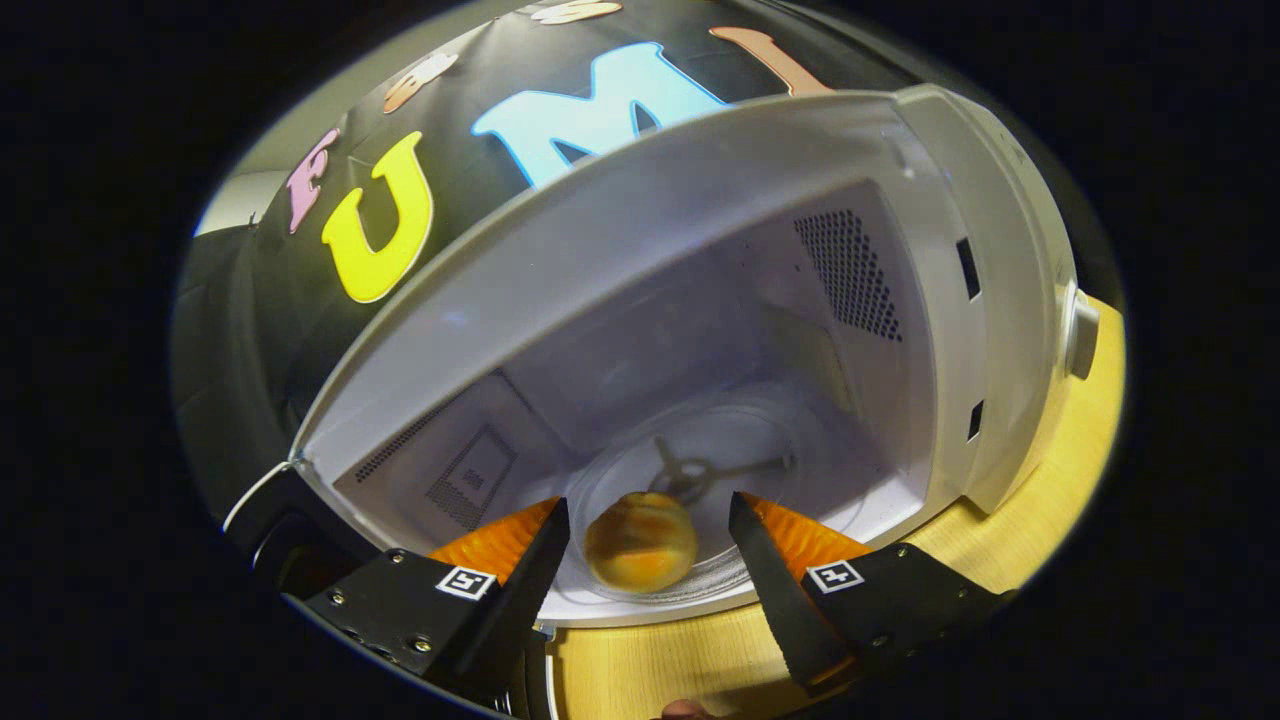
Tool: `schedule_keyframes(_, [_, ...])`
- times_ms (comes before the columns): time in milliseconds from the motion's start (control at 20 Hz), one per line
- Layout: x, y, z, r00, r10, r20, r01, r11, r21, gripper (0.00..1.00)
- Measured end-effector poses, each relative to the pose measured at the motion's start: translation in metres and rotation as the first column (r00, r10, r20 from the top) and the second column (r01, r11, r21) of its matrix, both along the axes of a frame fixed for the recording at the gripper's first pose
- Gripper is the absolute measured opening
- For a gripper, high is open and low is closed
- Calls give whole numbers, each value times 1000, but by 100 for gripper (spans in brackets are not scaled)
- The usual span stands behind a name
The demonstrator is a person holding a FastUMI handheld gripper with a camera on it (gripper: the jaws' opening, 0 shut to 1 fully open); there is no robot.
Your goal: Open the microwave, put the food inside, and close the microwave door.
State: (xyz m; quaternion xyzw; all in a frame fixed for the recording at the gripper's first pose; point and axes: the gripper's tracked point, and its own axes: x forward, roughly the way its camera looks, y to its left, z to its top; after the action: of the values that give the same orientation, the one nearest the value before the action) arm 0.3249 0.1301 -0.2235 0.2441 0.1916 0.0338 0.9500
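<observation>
Gripper [648, 528] fingers spread apart, touching nothing, a round orange-yellow bun [640, 540] lay between them on the glass turntable [740, 460], inside the open white microwave [930, 200], on a wooden table [1040, 520].

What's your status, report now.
Tongs open, straddling food. Food on glass tray inside microwave, not gripped. Nothing blocking the opening.
</observation>
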Motion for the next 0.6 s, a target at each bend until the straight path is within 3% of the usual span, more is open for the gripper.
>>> schedule_keyframes(600, [-134, 14, 134, 970, 139, 199, -112, 984, -142, 97])
